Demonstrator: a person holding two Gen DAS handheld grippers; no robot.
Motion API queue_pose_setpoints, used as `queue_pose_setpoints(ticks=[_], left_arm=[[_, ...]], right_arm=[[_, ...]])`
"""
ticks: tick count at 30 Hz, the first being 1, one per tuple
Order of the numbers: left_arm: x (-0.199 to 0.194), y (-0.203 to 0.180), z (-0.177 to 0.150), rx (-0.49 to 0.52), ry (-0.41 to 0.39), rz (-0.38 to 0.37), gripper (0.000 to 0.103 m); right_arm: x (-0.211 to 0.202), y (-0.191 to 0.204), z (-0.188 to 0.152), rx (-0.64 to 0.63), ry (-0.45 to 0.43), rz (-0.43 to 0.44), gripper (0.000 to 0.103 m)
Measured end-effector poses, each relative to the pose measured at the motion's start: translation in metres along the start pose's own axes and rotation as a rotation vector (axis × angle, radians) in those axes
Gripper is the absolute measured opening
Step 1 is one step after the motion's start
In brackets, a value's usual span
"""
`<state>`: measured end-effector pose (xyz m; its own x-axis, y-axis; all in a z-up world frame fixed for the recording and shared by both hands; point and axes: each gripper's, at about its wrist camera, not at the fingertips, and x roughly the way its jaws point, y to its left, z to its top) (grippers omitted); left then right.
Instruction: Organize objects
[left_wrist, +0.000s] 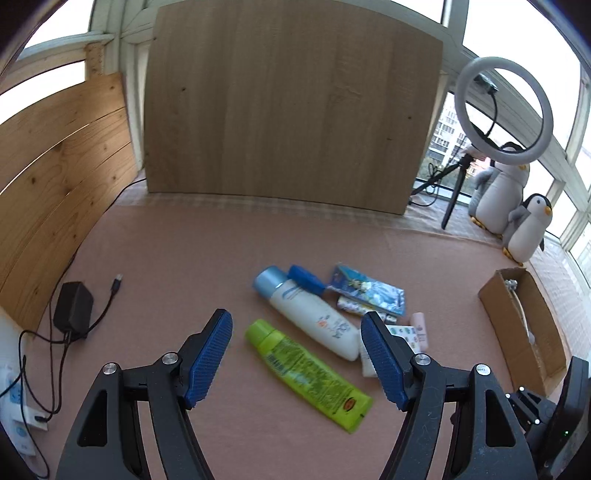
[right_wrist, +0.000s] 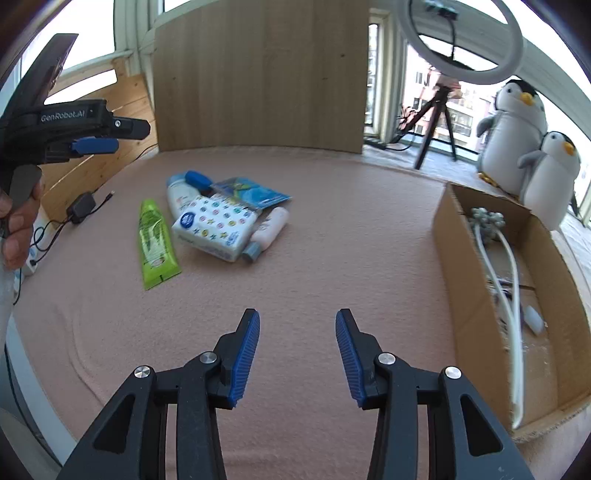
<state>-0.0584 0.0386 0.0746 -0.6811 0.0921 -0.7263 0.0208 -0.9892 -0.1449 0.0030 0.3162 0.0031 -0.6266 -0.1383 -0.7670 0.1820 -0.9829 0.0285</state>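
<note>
A pile of toiletries lies on the pink cloth: a green tube (left_wrist: 308, 374) (right_wrist: 155, 236), a white bottle with a blue cap (left_wrist: 308, 314) (right_wrist: 177, 195), a blue packet (left_wrist: 369, 290) (right_wrist: 251, 192), a tissue pack (right_wrist: 216, 229) and a small pink bottle (right_wrist: 267, 229) (left_wrist: 421, 330). My left gripper (left_wrist: 295, 325) is open and hovers above the green tube; it also shows in the right wrist view (right_wrist: 92, 146). My right gripper (right_wrist: 297, 321) is open and empty over bare cloth, left of a cardboard box (right_wrist: 465, 295) (left_wrist: 495, 314).
The box holds white cables. Two plush penguins (right_wrist: 524, 129) and a ring light on a tripod (left_wrist: 504, 110) stand at the back right. A wooden board (left_wrist: 288, 99) stands at the back. A black adapter with cord (left_wrist: 72, 308) lies at the left.
</note>
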Motion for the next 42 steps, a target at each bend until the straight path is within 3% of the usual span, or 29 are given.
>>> queue_pose_setpoints(ticks=[5, 8, 16, 18, 20, 22, 36, 42], left_arm=[[-0.015, 0.066, -0.024, -0.115, 0.019, 0.058, 0.076], [-0.022, 0.095, -0.041, -0.174, 0.028, 0.074, 0.076], [-0.032, 0.128, -0.073, -0.255, 0.044, 0.086, 0.076], [-0.034, 0.132, -0.077, -0.268, 0.044, 0.086, 0.076], [-0.033, 0.136, -0.080, -0.281, 0.048, 0.086, 0.076], [-0.032, 0.138, -0.083, -0.295, 0.056, 0.081, 0.076], [0.006, 0.093, -0.118, -0.258, 0.183, -0.013, 0.076], [0.023, 0.074, -0.125, -0.211, 0.220, -0.028, 0.076]], right_arm=[[0.046, 0.048, 0.006, -0.131, 0.098, 0.119, 0.045], [0.061, 0.080, 0.011, -0.230, 0.095, 0.140, 0.066], [0.097, 0.115, 0.049, -0.315, 0.093, 0.204, 0.068], [0.102, 0.120, 0.056, -0.319, 0.106, 0.206, 0.066], [0.102, 0.125, 0.059, -0.330, 0.114, 0.214, 0.048], [0.100, 0.132, 0.058, -0.333, 0.120, 0.213, 0.039], [0.046, 0.181, -0.009, -0.302, 0.103, 0.200, 0.039], [0.035, 0.185, -0.023, -0.286, 0.094, 0.202, 0.039]])
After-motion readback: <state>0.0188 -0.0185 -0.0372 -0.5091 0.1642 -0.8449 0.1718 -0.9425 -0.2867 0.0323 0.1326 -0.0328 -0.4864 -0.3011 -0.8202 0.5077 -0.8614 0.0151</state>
